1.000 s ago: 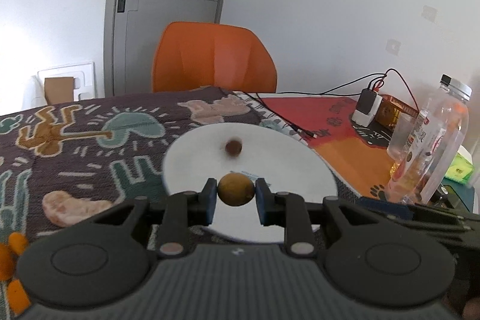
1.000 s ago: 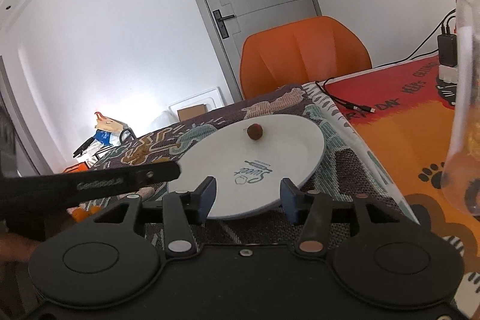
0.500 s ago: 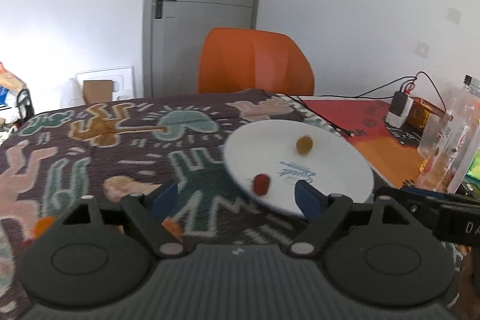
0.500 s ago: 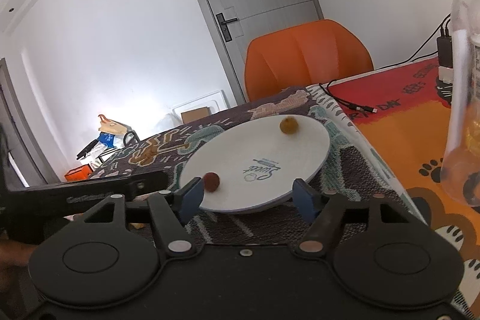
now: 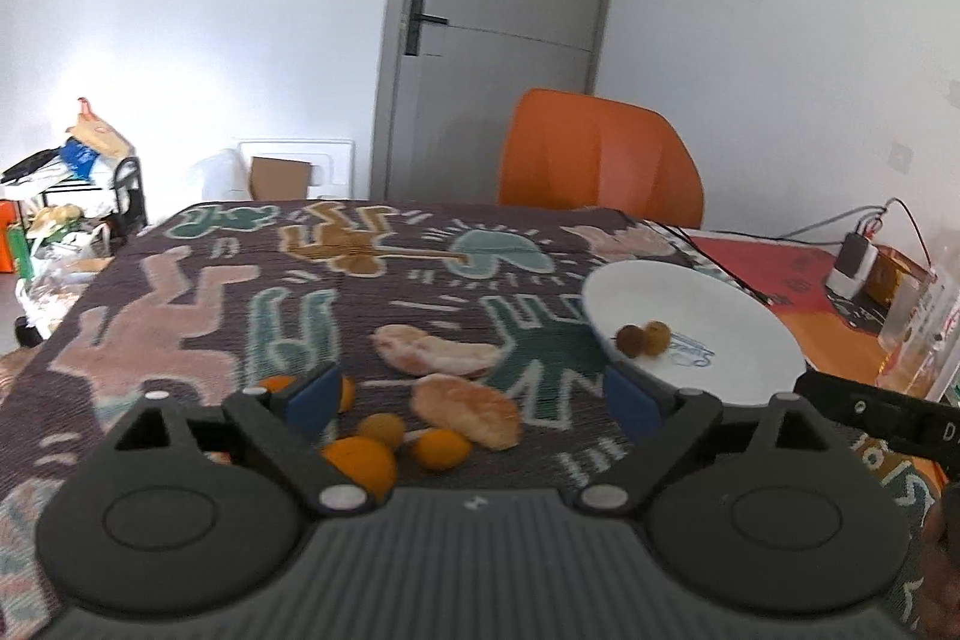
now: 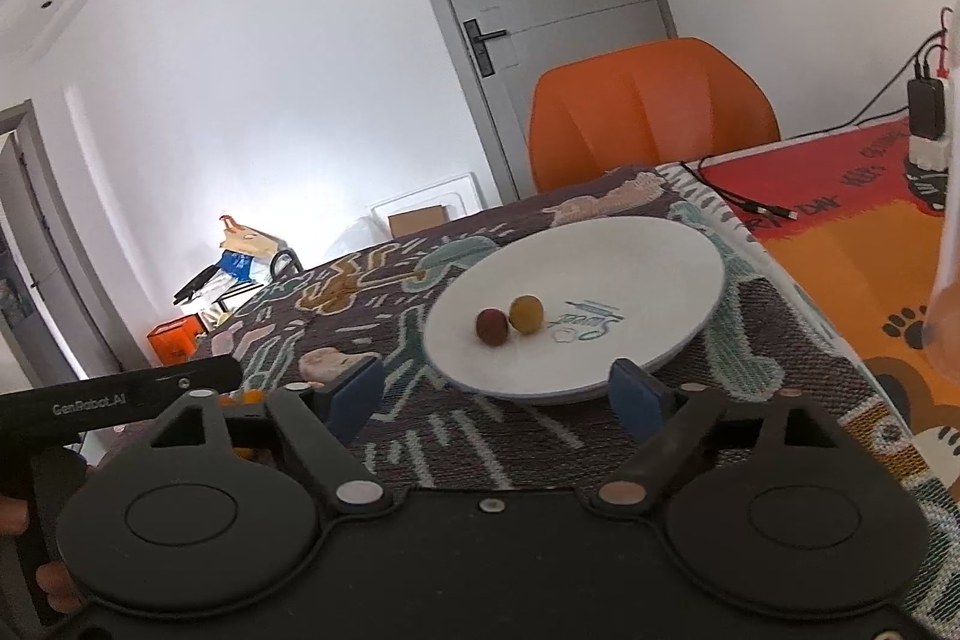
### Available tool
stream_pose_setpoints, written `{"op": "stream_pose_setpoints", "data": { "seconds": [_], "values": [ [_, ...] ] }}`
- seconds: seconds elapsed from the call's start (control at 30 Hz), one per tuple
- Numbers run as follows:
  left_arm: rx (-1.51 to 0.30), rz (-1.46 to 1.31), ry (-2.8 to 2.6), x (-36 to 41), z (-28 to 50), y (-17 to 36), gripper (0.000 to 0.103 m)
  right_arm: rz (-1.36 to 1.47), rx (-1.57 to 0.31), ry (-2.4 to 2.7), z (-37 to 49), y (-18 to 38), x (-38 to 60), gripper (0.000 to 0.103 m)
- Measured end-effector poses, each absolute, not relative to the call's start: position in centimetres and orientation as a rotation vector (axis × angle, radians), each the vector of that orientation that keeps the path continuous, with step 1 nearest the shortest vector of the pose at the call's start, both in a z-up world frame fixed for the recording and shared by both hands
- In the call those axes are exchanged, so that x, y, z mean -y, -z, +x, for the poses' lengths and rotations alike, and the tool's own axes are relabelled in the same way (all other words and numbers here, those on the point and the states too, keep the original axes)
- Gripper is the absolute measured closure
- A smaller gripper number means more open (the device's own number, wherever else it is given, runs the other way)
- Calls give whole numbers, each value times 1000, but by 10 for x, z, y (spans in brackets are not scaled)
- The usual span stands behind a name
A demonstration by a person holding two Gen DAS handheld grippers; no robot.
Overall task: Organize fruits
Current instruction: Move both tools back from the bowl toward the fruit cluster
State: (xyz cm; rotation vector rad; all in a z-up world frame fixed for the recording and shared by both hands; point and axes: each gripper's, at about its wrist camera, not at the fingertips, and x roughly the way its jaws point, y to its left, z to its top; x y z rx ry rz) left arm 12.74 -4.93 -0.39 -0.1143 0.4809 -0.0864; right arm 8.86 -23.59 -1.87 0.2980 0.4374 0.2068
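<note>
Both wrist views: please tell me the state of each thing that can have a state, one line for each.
Left gripper: open, holding nothing.
Right gripper: open, holding nothing.
White plate: flat on the patterned cloth, holding two fruits.
Red fruit: on the plate, touching the yellow one.
Yellow fruit: on the plate.
Small orange fruits: loose on the cloth, not yet on the plate.
Peeled citrus pieces: loose on the cloth.
Door: shut.

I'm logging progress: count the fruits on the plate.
2, both near the middle of the plate: a dark red fruit touching a yellow fruit to its right. None looks hidden there.
</note>
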Motion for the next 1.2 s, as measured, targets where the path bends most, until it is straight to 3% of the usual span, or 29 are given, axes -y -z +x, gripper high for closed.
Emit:
{"op": "stream_pose_setpoints", "data": {
  "seconds": [0.17,0.23,0.37,1.2],
  "values": [
    [-472,-117,54,32,112,4,7,285,-443,-225,86,17,224,9],
    [-470,-119,41,27,107,5,5,275,-438,-231,84,17,218,0],
    [-448,-77,13,20,96,6,0,253,-444,-251,82,16,207,0],
    [-541,-179,53,-7,103,37,3,157,-526,-350,93,29,164,0]
  ]
}}
